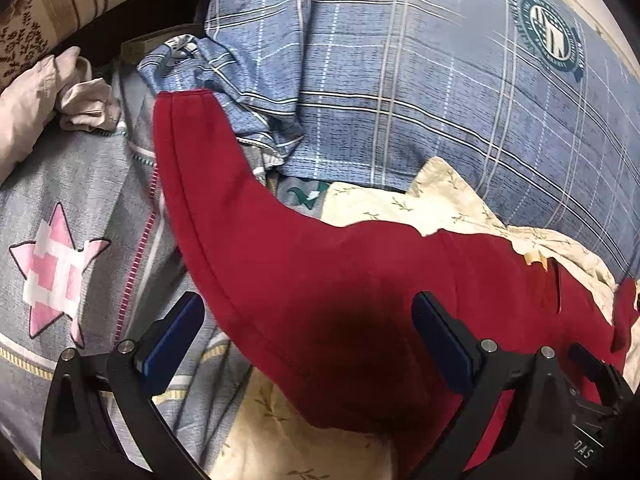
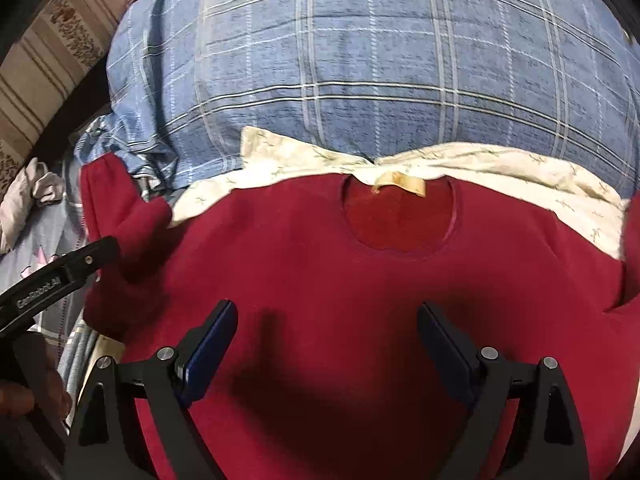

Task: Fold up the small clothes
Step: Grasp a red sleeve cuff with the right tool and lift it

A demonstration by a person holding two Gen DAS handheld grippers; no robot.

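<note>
A dark red long-sleeved top lies spread flat on a bed, its round neckline with a cream label at the far side. In the left wrist view the red top fills the middle, and its left sleeve stretches away to the upper left. My left gripper is open and empty, just above the sleeve and shoulder. My right gripper is open and empty above the chest of the top. The left gripper's side also shows at the left edge of the right wrist view.
A blue plaid quilt is bunched behind the top. A cream leaf-print cloth lies under the collar. A grey sheet with a pink star is to the left, and crumpled pale-pink cloth lies at the far left.
</note>
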